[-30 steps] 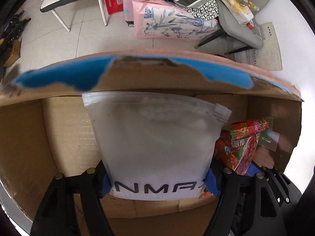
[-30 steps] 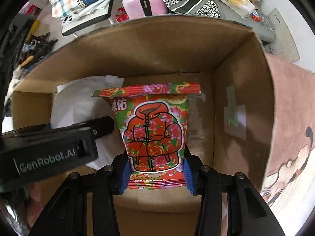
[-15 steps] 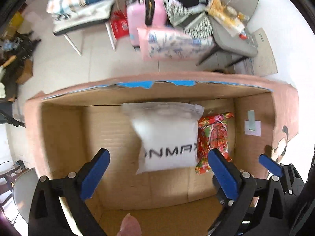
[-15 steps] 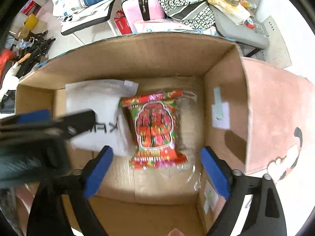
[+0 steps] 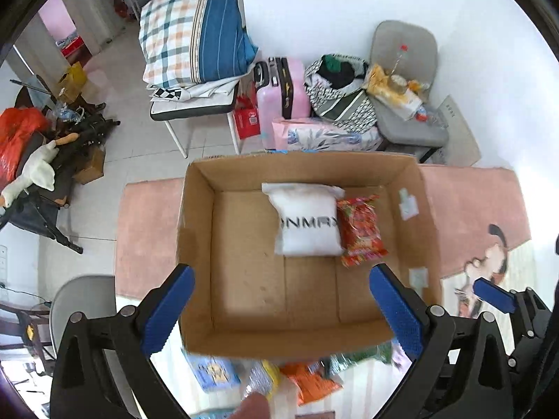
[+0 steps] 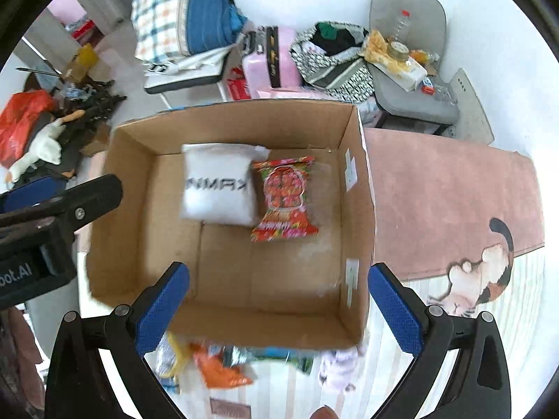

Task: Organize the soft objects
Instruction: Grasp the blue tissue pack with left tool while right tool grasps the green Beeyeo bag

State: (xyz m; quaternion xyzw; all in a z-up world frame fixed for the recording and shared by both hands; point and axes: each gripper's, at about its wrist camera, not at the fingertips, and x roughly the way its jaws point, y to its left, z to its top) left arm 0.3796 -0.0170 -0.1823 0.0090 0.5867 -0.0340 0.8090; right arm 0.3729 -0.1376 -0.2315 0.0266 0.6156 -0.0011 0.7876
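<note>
An open cardboard box (image 5: 199,237) (image 6: 353,188) stands on a pink rug. Inside, at its far side, a white zip pouch (image 5: 307,221) (image 6: 218,188) lies flat, and a red flowered packet (image 5: 361,230) (image 6: 284,199) rests against its right edge. My left gripper (image 5: 279,310) hangs high above the box's near edge, jaws wide open, nothing between them. My right gripper (image 6: 276,309) hovers likewise above the near edge, open and holding nothing. The left gripper's body (image 6: 52,216) shows at the left of the right wrist view.
Several soft packets, one orange (image 5: 312,382) (image 6: 218,370), lie on the floor just in front of the box. Behind it stand a pink suitcase (image 5: 283,94), a chair with a plaid pillow (image 5: 195,35) and a grey chair (image 5: 405,80) piled with things.
Both grippers let go of their items, the left the white pouch, the right the red packet, and opened wide. Both then rose up and back out of the box; the items now lie on its floor.
</note>
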